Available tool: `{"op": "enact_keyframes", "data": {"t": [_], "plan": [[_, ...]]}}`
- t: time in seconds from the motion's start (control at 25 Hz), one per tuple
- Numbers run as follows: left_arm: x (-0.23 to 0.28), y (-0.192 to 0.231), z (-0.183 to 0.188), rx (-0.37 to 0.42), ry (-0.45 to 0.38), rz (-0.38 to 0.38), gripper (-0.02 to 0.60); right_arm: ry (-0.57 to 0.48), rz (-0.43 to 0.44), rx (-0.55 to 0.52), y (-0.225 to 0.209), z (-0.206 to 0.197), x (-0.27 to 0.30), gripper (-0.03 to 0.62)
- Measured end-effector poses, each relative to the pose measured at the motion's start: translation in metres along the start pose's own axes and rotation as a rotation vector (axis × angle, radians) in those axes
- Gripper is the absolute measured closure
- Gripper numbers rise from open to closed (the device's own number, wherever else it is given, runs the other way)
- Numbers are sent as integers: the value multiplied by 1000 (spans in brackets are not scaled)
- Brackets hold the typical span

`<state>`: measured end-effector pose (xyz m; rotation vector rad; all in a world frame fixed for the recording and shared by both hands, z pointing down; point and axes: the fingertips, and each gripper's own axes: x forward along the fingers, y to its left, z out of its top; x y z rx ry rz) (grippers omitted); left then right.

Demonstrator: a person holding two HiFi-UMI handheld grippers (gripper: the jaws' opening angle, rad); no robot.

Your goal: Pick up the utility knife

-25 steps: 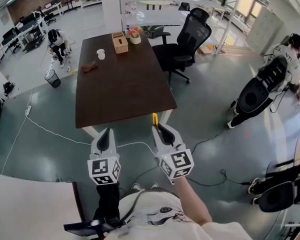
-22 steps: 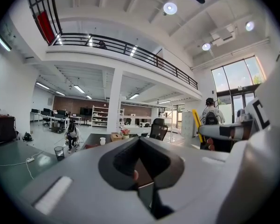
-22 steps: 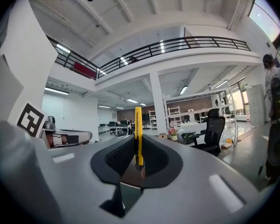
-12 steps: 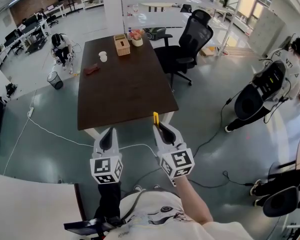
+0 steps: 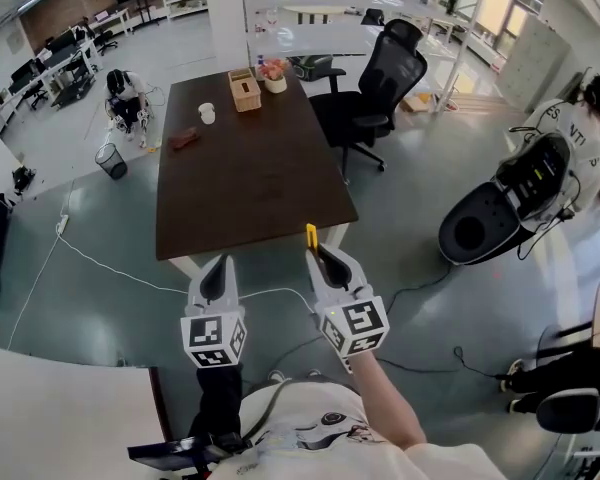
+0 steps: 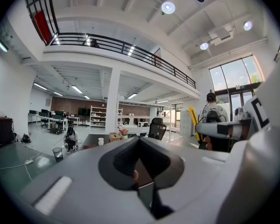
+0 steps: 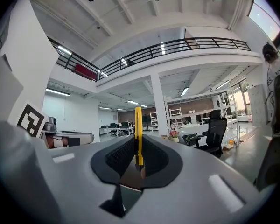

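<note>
The right gripper [image 5: 318,258] is clamping its jaws on the slim yellow utility knife [image 5: 310,236], which is sticking upright out of them, just off the near edge of the dark brown rectangular bench [image 5: 250,168]. The left gripper [image 5: 213,273] is hovering off that same edge, its jaws pressed together on nothing.

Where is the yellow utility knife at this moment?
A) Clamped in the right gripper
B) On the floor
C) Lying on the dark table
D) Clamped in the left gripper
A: the right gripper view shows the utility knife standing upright, pinched between the jaws of the right gripper.
</note>
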<state>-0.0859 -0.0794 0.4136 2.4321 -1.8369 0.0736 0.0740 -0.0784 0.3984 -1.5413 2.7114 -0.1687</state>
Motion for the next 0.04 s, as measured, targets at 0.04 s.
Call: {"op": "enact_keyframes", "data": {"t": [0.04], "plan": [[0, 0, 1, 0, -1, -1, 583, 0, 0, 0, 0, 0, 0, 546]]}}
